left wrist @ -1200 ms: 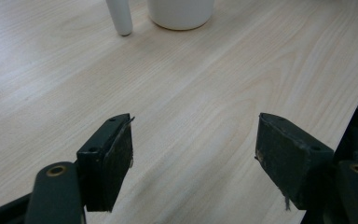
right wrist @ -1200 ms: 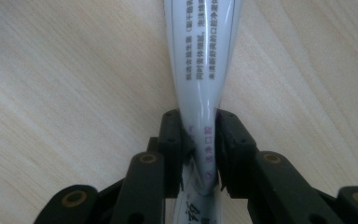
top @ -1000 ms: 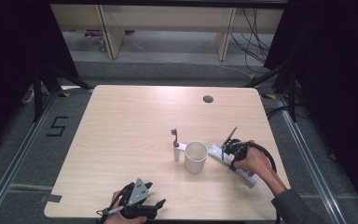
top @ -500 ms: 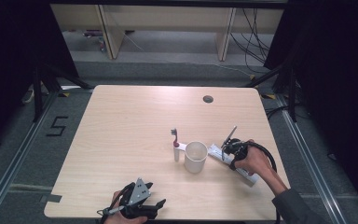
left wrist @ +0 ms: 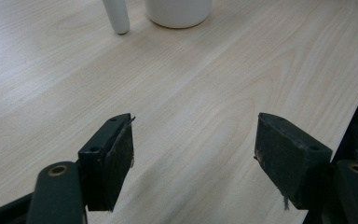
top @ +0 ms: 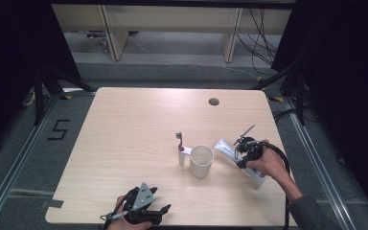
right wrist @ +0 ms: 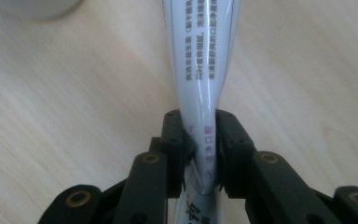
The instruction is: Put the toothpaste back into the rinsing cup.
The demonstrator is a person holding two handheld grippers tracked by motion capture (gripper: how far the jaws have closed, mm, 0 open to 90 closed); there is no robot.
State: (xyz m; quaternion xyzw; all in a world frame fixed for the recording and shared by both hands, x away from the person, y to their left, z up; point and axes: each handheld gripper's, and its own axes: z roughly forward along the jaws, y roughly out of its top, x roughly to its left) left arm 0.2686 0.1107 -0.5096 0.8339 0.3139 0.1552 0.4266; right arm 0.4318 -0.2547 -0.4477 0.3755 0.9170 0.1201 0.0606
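Note:
A white toothpaste tube [top: 226, 149] lies on the table right of a white cup [top: 201, 161]. In the right gripper view the tube [right wrist: 203, 56] runs away from me, and my right gripper [right wrist: 200, 127] is shut on its narrow part, squeezing it flat. From above, the right gripper [top: 243, 149] sits over the tube's middle with a hand behind it. A toothbrush [top: 180, 147] with a white handle and red neck lies just left of the cup. My left gripper [top: 159, 211] rests near the table's front edge, and its jaws [left wrist: 193, 140] stand wide open over bare wood.
The cup's base [left wrist: 179, 10] and the toothbrush handle tip [left wrist: 117, 16] lie well ahead of the left gripper. A round cable hole [top: 214, 101] sits at the table's far side. The table's front edge [left wrist: 354, 98] runs close to the left gripper.

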